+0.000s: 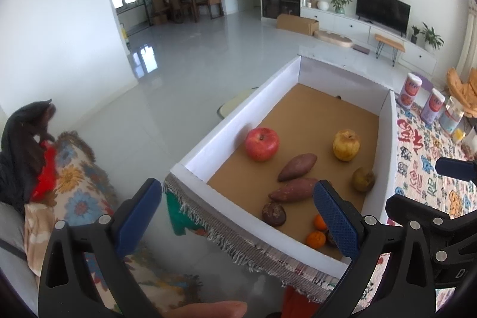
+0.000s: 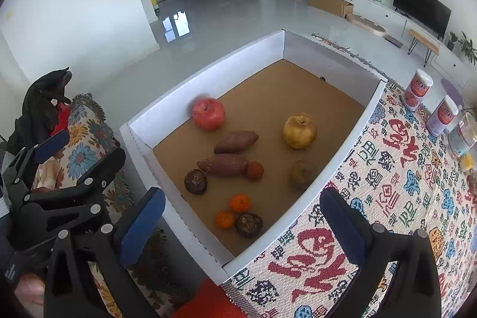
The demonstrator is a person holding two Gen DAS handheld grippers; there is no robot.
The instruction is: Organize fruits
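1. Produce, lying loose on the brown floor of the box: a red apple [image 2: 208,117] near the far-left wall; a yellow apple [image 2: 299,130] toward the right wall; two sweet potatoes [image 2: 231,156] side by side at centre; a small reddish fruit [image 2: 255,170] touching the nearer potato's tip; a dull green-brown fruit [image 2: 302,173] below the yellow apple; two small oranges [image 2: 232,212] close together near the front wall; and two dark, wrinkled round items [image 2: 249,225], one touching an orange, one left of the potatoes. What those dark items are cannot be told.

2. White-walled box [image 2: 184,206]: an open tray whose low walls keep round items from rolling off. All the produce already lies inside it, like loosely beside like, so the scene fits equally a sorting under way or one complete.

3. Patterned cloth [image 2: 387,184]: covers the table, and the box sits at its left edge, fringe hanging below.

4. Right gripper [image 2: 243,224]: fingers spread wide, holding nothing, hovering above the box's near corner, aimed inward.

5. Left gripper [image 1: 238,210]: fingers likewise wide apart and empty, straddling the box's near-left wall. Both appear poised for reaching in.

6. Canisters [image 2: 417,90] and a glass jar [image 2: 463,136]: on the cloth, well apart from the box.
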